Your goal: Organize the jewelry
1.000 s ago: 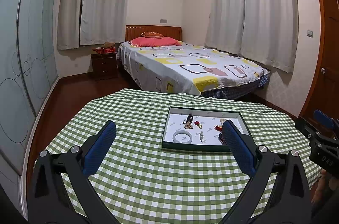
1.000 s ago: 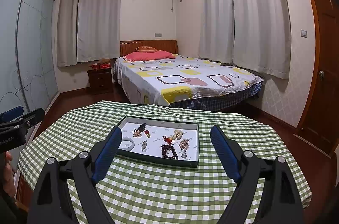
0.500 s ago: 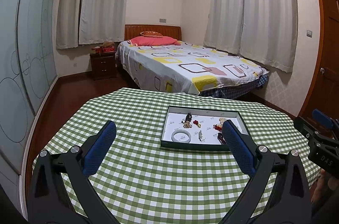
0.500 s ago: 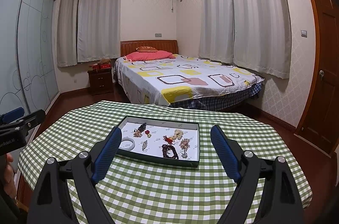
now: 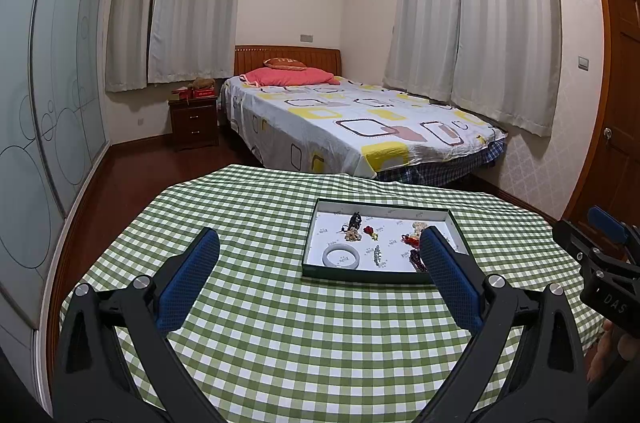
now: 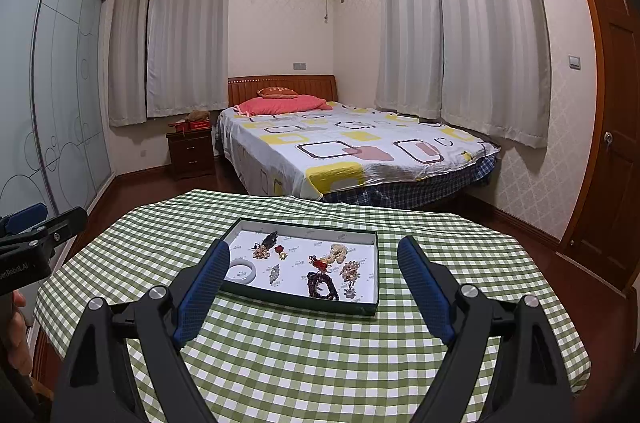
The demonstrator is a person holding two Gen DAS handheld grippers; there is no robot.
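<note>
A shallow dark-green tray [image 6: 304, 299] with a white floor sits on the green checked table; it also shows in the left wrist view [image 5: 360, 275]. It holds several jewelry pieces: a white bangle [image 6: 242, 271], a dark bead bracelet [image 6: 322, 287], a red charm [image 6: 280, 249], a cream bead cluster [image 6: 338, 252]. The bangle also shows in the left wrist view [image 5: 341, 256]. My left gripper [image 5: 316, 255] is open and empty, above the table before the tray. My right gripper [image 6: 314, 263] is open and empty, near the tray's front edge.
The round table with the checked cloth [image 5: 280, 323] drops off at its edges on all sides. A bed [image 6: 352, 147] stands behind it, a nightstand [image 6: 192, 153] at the back left, a wardrobe on the left and a door on the right.
Both grippers have shifted only slightly. The tray looks marginally further left in the left wrist view. Both stay open and empty.
</note>
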